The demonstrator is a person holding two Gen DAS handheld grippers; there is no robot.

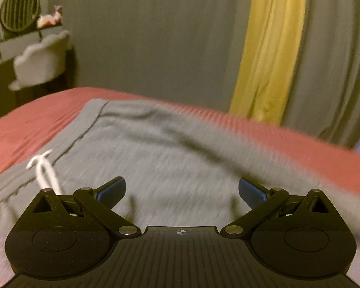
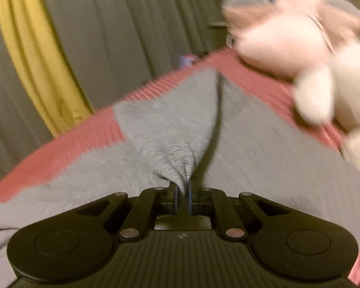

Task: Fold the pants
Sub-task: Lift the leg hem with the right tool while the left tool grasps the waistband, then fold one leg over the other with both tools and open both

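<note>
Grey pants point(image 1: 160, 148) lie spread on a red bed cover point(image 1: 31, 124), with a white drawstring point(image 1: 44, 170) at the waistband on the left. My left gripper point(image 1: 182, 192) is open just above the grey cloth, its blue pads point(image 1: 112, 190) wide apart and empty. In the right wrist view my right gripper point(image 2: 183, 199) is shut on a pinched fold of the grey pants point(image 2: 170, 144), and the cloth is pulled into a ridge that runs away from the fingers.
A pale pink plush toy point(image 2: 300, 36) lies on the bed cover point(image 2: 84, 139) at the right. Grey curtains point(image 1: 156, 36) with a yellow curtain point(image 1: 271, 48) hang behind the bed. A white chair point(image 1: 40, 57) and a dresser with a round mirror point(image 1: 19, 9) stand at the far left.
</note>
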